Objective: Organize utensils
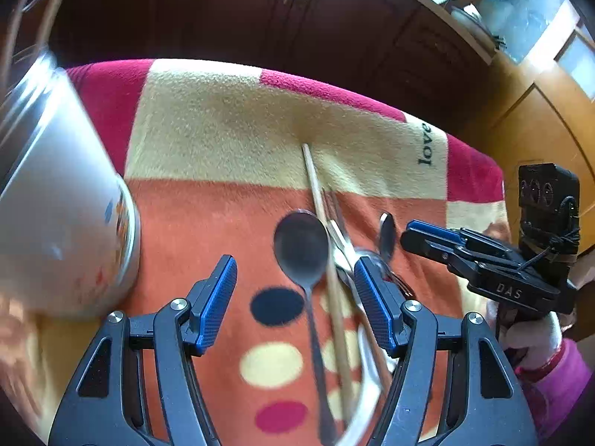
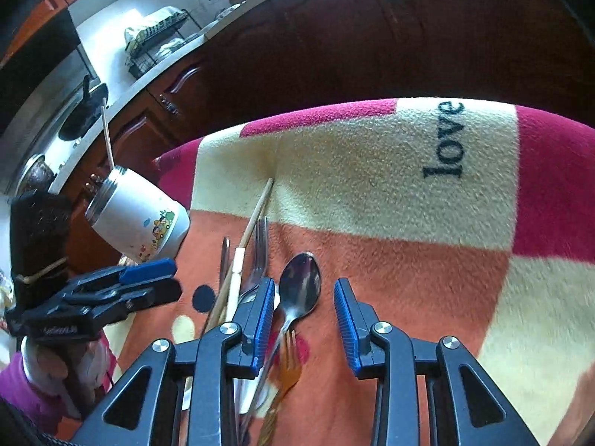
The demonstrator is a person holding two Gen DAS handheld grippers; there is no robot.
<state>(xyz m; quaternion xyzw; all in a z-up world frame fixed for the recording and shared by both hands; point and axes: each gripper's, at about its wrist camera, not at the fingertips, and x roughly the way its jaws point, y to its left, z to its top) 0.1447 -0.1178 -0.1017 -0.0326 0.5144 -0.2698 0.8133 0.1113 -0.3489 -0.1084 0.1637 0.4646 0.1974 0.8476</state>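
Fleece blanket [image 2: 372, 186], orange, cream and pink, covers the surface. Utensils lie bunched on it: spoon [image 2: 300, 286], fork [image 2: 260, 252], chopstick [image 2: 256, 215]. White jar [image 2: 137, 219] stands at blanket's left edge, one stick in it. Left tongs [image 1: 295, 297] wide open over the pile, empty. Right tongs [image 2: 305, 316] partly open above spoon, gripping nothing.

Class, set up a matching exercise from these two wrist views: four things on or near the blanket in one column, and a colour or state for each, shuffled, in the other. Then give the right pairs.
Things:
1. jar
2. big spoon
3. chopstick
4. word "love"

Descriptions:
A. pale wood
B. black print on cream
C. white with cartoon picture, lid off
D. shiny metal, between the right gripper's fingers

Pairs: 1-C, 2-D, 3-A, 4-B
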